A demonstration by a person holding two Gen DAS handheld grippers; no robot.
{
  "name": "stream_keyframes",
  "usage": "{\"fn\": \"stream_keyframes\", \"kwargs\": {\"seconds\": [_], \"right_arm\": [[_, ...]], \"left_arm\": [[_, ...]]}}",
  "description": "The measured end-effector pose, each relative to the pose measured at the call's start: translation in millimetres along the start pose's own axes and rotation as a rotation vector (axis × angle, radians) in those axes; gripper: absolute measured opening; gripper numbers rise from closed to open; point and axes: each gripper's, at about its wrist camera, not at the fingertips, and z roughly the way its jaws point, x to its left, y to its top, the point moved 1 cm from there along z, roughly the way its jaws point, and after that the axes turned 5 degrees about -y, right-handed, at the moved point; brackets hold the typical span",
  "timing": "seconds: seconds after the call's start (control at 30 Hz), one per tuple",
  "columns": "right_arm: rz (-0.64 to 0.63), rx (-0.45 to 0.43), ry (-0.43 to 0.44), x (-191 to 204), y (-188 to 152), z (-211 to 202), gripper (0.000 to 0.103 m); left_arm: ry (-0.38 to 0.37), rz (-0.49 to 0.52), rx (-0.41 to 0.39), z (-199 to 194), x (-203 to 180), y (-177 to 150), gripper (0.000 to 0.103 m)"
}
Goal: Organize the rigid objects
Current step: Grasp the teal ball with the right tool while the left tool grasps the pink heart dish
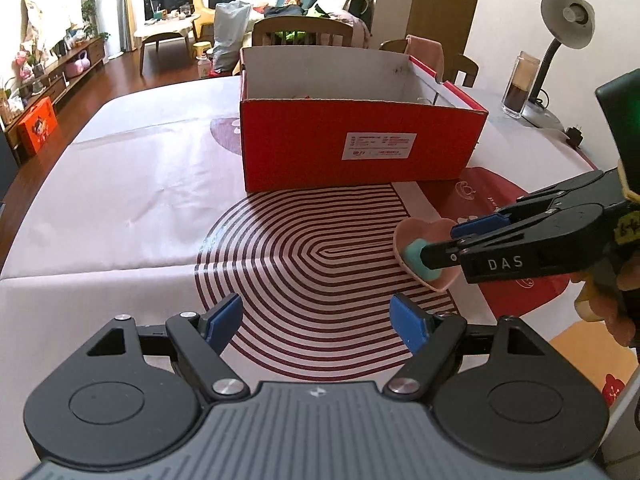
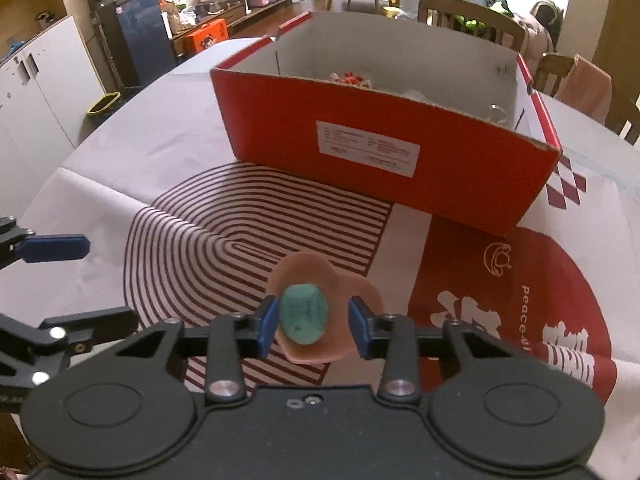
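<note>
Patterned tablecloth [image 2: 120,152] — red box [image 2: 380,168] beyond heart dish [image 2: 360,292]

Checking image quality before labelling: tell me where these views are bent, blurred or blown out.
Left wrist: fisheye curves the table edge; the wall around the desk lamp is washed out. Right wrist: the teal piece and pink heart dish look soft; the red box is sharper.
</note>
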Motion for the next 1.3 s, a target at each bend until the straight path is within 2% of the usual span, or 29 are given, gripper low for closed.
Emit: {"fn": "stream_keyframes", "kwargs": {"seconds": [0.17, 0.63, 0.93, 1.3], "right_arm": [[-0.028, 0.017, -0.014, 6, -1, 10, 0.032], [-0.017, 0.013, 0.028, 6, -4, 12, 0.024], [0.031, -0.018, 0.070, -14, 1, -19, 0.023], [0.100, -0.044, 0.023, -62, 2, -30, 0.023]], "left_arm": [[0.004, 0.008, 0.001, 2, -1, 0, 0.080], [-0.003, 0.045, 0.015, 15, -11, 3, 0.080], [-0.051, 0.096, 0.011, 30, -30, 10, 0.080], [-0.104, 0.185, 0.021, 70, -75, 22, 0.080]]}}
